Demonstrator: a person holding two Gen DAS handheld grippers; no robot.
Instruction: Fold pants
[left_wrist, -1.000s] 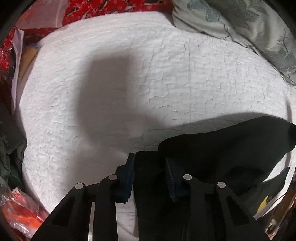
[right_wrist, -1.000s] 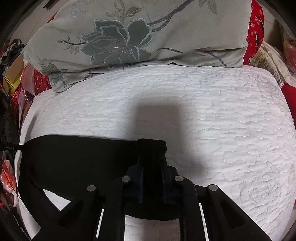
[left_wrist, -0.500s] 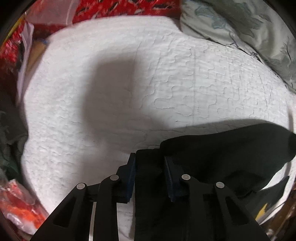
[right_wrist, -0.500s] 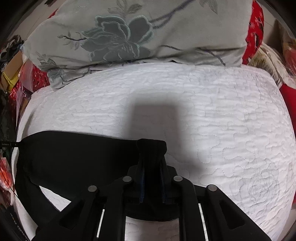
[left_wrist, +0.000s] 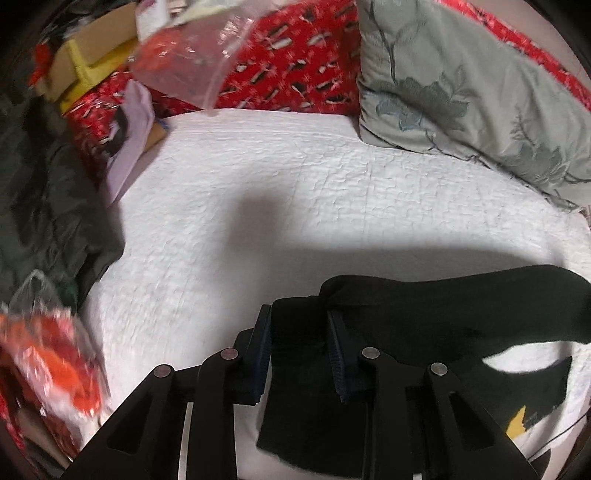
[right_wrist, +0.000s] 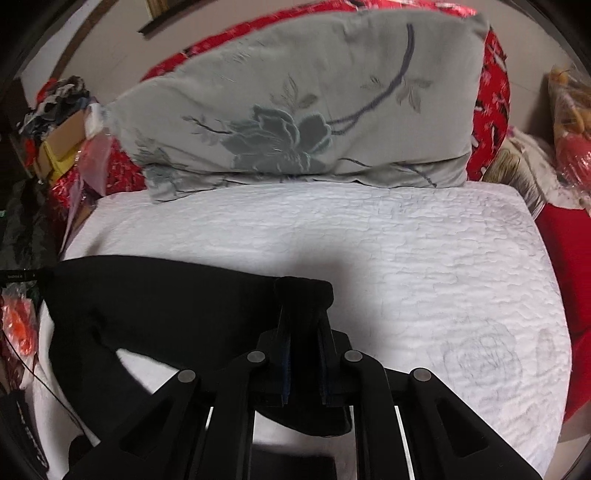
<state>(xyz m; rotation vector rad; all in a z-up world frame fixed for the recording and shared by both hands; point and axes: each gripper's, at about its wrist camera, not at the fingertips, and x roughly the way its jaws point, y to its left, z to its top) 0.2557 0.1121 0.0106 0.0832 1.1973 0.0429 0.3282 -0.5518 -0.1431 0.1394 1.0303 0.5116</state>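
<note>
Black pants (left_wrist: 424, 314) hang between the two grippers above the near edge of a white quilted bed (left_wrist: 295, 206), the cloth so dark that folds, seams and waistband cannot be made out. In the left wrist view the lower part of the garment is cut off by the frame and by the gripper's own frame. The left gripper (left_wrist: 299, 347) is narrowed onto a thick bunch of the fabric, which fills the gap between its blue pads (left_wrist: 258, 350). The right gripper (right_wrist: 303, 332) is nearly closed, pinching a thin fold that pokes up past its fingertips. From there the cloth stretches toward the bed's left edge and sags, leaving a small window of quilt showing. A grey floral pillow (right_wrist: 295, 110) leans at the far edge. Clutter beyond the left edge is blurred.
</note>
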